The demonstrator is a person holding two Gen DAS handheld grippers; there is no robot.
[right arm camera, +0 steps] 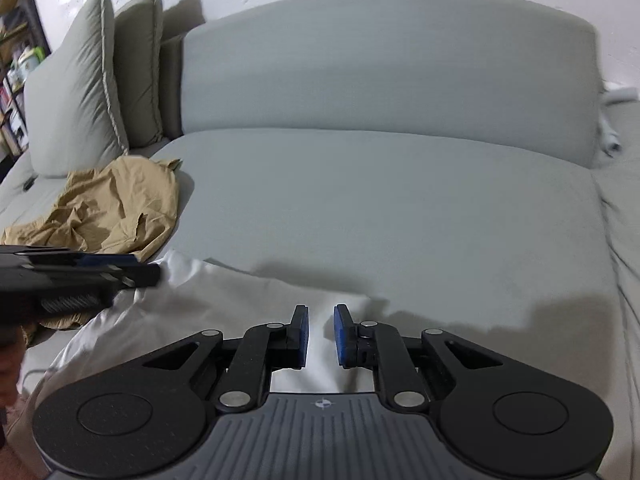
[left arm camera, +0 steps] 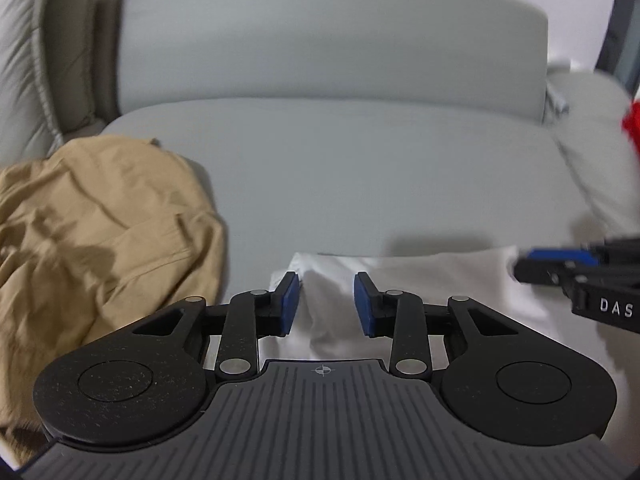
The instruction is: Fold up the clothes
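A white garment lies flat on the grey sofa seat, its far edge just past both grippers. My left gripper hovers over the garment's left end with its blue pads well apart; a soft ridge of white cloth runs under the gap, untouched by the pads. My right gripper is over the right end, its pads a narrow gap apart, with white cloth showing through and nothing pinched. Each gripper appears side-on in the other's view: the right gripper, the left gripper.
A crumpled tan garment is heaped on the seat to the left, close to the white one. Grey pillows lean at the far left by the backrest. Something red shows at the right edge.
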